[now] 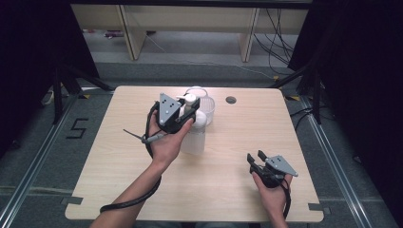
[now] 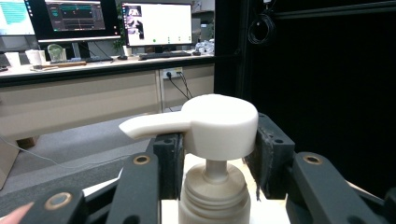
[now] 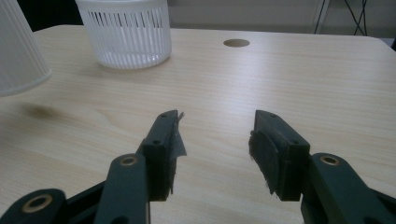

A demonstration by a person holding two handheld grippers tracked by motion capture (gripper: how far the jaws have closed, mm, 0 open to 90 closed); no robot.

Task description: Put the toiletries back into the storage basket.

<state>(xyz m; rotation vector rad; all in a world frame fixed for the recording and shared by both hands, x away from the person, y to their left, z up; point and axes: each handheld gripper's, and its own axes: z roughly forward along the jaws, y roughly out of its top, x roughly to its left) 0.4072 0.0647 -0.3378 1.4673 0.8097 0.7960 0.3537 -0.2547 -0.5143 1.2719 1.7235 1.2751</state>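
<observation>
Above the table (image 1: 228,180), the left tool (image 2: 215,154) pinches the pump bottle (image 2: 214,196) by its head while the right tool (image 3: 215,140) rests spread.

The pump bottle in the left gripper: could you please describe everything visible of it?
The pump bottle is whitish, matte plastic by its look: a broad round pump head with a flat spout pointing left in the left gripper view, a thin stem and a ribbed collar. It stands upright. The left gripper clamps the head from both sides. From above, its pale body shows over the table.

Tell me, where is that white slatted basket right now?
In the high view the white slatted basket stands at the table's far middle, just behind the pump bottle that the left gripper grips, left of the round hole.
</observation>
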